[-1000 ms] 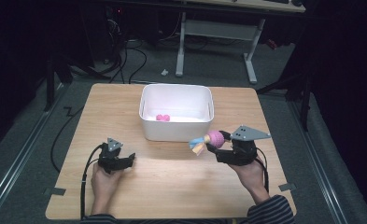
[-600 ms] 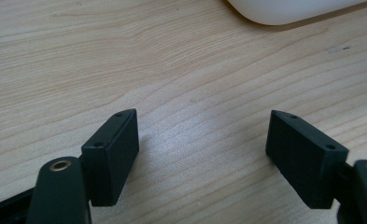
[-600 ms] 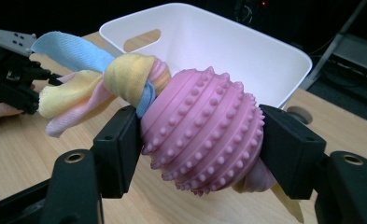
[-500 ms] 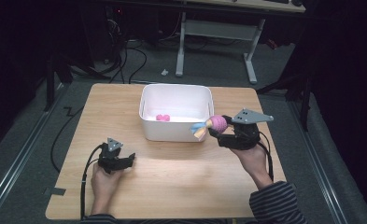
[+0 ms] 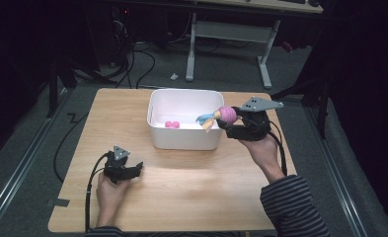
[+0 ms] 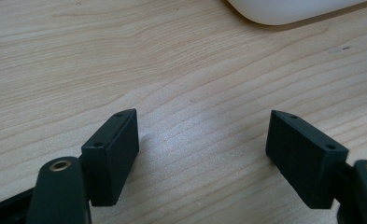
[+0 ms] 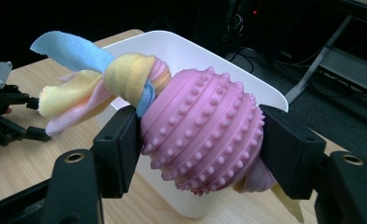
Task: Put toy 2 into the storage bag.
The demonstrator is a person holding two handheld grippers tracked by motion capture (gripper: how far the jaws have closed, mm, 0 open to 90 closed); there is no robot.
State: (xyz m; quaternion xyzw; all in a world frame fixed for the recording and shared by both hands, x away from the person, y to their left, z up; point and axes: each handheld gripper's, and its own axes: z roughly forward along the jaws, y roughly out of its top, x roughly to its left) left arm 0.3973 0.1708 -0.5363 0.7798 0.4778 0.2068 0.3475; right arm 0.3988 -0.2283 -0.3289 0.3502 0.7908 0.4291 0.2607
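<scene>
My right gripper (image 5: 227, 121) (image 7: 200, 140) is shut on a pink studded ball (image 5: 226, 114) (image 7: 202, 133) knotted with blue, yellow and pink cloth strips (image 5: 206, 119) (image 7: 85, 77). It holds the toy in the air at the right rim of the white bin (image 5: 154, 133) (image 7: 190, 51). A small pink thing (image 5: 172, 124) lies inside the bin. My left gripper (image 5: 138, 168) (image 6: 202, 158) rests low over the wooden table (image 5: 191, 182) (image 6: 125, 60), in front of the bin and to its left, jaws open with only bare wood between them.
Beyond the far edge of the table stand a white-legged desk frame (image 5: 228, 34) and loose cables (image 5: 132, 54) on a dark floor. A cable (image 5: 90, 192) trails from the left gripper across the table's near left part. A striped sleeve (image 5: 290, 207) covers the right forearm.
The right gripper has risen and moved away from me toward the bin with the toy, from the table beside the bin up to its right rim. The left gripper has stayed put.
</scene>
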